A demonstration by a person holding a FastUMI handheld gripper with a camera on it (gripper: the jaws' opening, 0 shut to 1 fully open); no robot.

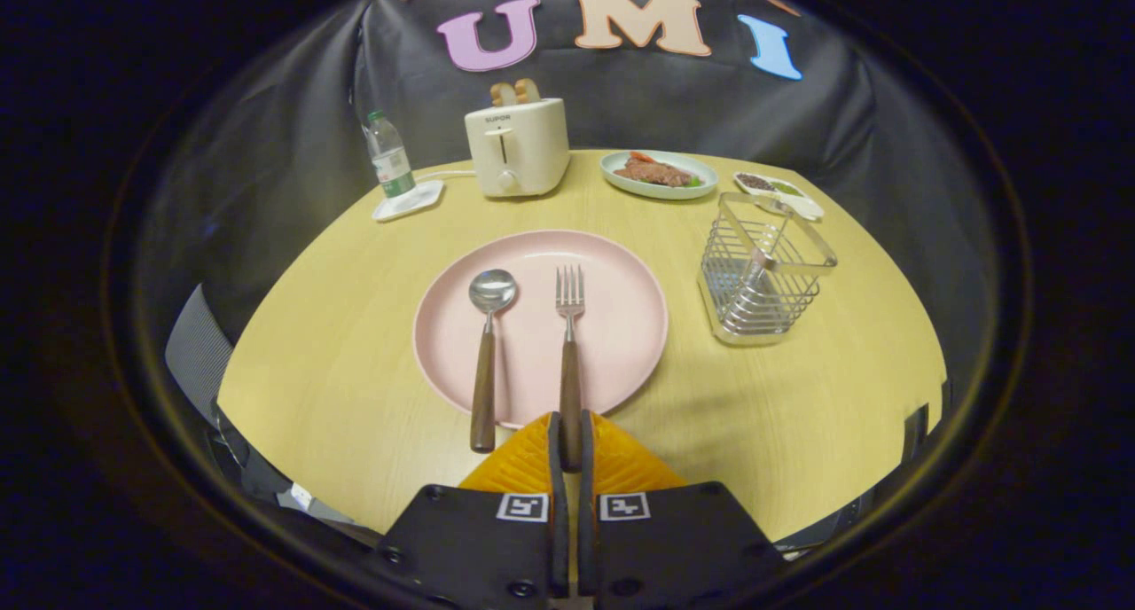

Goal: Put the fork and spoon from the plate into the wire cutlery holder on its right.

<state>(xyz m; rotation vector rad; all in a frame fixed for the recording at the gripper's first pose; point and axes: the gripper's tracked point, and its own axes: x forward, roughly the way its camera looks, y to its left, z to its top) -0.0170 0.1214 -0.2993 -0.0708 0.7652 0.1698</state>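
Observation:
A pink plate (pixel 621 326) lies in the middle of the round wooden table. On it a spoon (pixel 486 362) and a fork (pixel 569 344) lie side by side, spoon to the left, both with brown wooden handles pointing toward me. My gripper (pixel 570 428) is at the plate's near rim, and the end of the fork's handle sits tight between the two fingers. The fork still lies flat on the plate. The wire cutlery holder (pixel 763 273) stands upright on the table to the right of the plate, with nothing in it.
Beyond the plate stand a cream toaster (pixel 517 146) with bread in its slots, a water bottle (pixel 388 156) on a white coaster, a dish of food (pixel 658 174) and a small sauce dish (pixel 780 191) just behind the holder. The table's edge curves close by on both sides.

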